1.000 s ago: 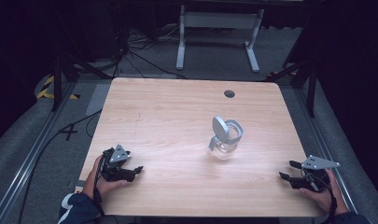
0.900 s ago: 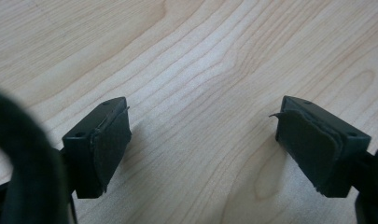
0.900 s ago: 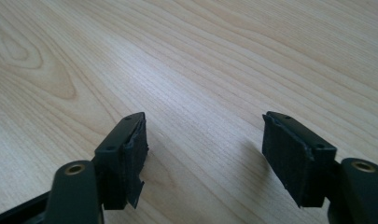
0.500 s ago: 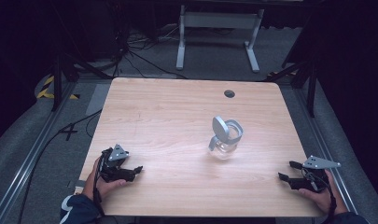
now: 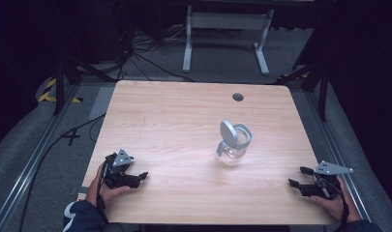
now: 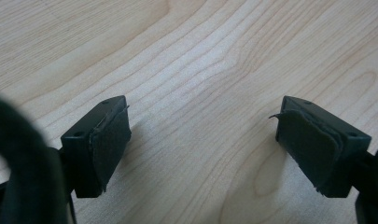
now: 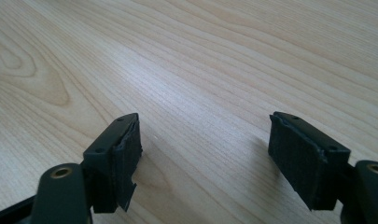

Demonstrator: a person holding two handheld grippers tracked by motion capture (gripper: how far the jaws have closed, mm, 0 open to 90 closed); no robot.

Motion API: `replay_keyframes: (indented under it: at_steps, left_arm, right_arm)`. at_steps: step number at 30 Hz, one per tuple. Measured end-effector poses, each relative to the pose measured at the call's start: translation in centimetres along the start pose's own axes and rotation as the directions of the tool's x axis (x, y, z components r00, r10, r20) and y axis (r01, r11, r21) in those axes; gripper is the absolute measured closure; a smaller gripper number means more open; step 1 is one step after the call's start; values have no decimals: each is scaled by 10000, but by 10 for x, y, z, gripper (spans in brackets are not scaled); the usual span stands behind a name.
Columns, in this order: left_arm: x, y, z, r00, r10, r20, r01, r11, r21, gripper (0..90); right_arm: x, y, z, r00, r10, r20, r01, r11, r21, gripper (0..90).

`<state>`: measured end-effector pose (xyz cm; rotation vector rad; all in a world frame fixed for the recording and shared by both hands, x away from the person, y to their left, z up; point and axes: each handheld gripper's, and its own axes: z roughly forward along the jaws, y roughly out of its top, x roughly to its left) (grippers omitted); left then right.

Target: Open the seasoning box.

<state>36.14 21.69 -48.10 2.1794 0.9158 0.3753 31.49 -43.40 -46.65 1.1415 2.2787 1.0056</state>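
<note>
A clear glass jar stands on the wooden table, right of the middle and a little toward the near edge. It sits upright, so its long axis runs straight up from the tabletop and its mouth faces the ceiling. Its grey lid is swung open and stands tilted at the left side of the rim, with the flat face turned up and to the left. Whether the lid hangs from a hinge or only leans on the rim cannot be told.

The left gripper lies low at the near left corner of the table, held in the person's left hand, with its tips pointing right, toward the jar but well apart from it. In the left gripper view its jaws stand wide apart with bare wood grain between the pads; nothing is held.

The right gripper rests at the near right edge, in the person's right hand, with its tips pointing left. Its jaws have just been opening, and in the right gripper view they stand well apart over bare tabletop, with nothing between the pads. It too is well away from the jar.

A small dark hole sits in the tabletop near the far edge.
</note>
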Motion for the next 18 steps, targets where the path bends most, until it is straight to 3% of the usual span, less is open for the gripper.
replay_keyframes:
  at_steps: [18]
  left_arm:
    - [0,0,0,10000,-73,38,73,10000,18,185]
  right_arm:
    - [0,0,0,10000,26,17,-26,10000,-3,255]
